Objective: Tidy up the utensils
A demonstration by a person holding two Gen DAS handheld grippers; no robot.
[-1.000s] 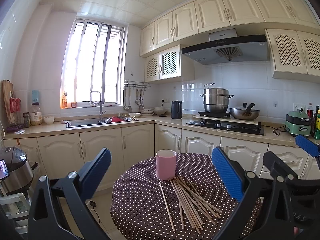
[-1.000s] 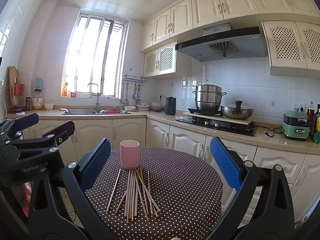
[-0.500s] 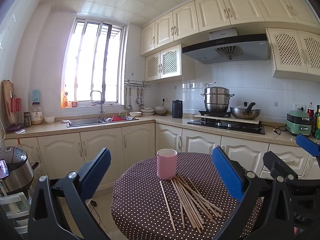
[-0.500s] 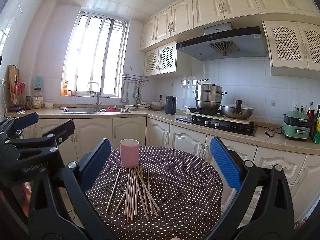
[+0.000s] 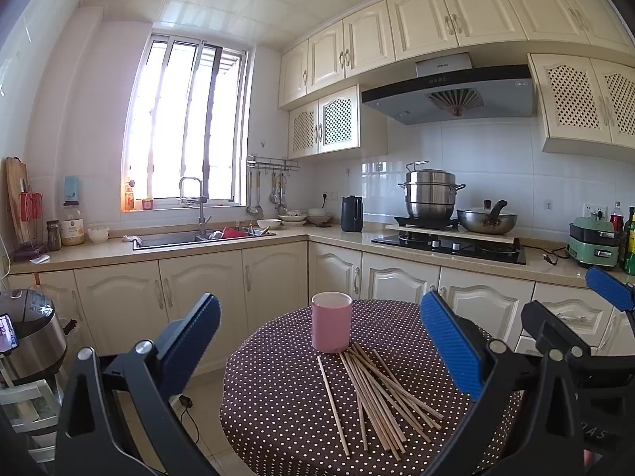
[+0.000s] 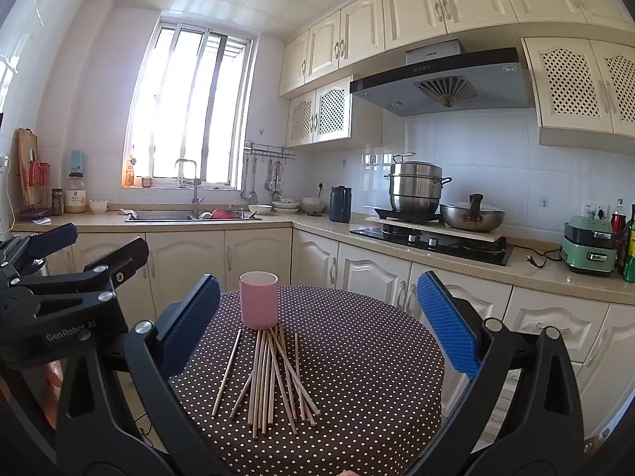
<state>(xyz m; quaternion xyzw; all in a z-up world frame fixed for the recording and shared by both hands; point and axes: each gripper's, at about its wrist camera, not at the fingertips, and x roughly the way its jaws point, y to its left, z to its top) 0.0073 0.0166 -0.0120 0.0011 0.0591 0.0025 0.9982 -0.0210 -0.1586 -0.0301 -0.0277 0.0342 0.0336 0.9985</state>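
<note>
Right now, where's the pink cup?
The pink cup stands upright on the dotted round table, at the far end of the loose chopsticks; it shows left of centre in the right wrist view, centre in the left.

Two wrist-mounted fisheye cameras look forward across a round dotted table [image 5: 278, 408] toward the kitchen counter and stove [image 6: 432, 242]. The left view sits left of the right one, each catching the other's gripper at its edge. Both share the pink cup [image 5: 331, 322] and chopsticks [image 6: 274, 377].
</note>
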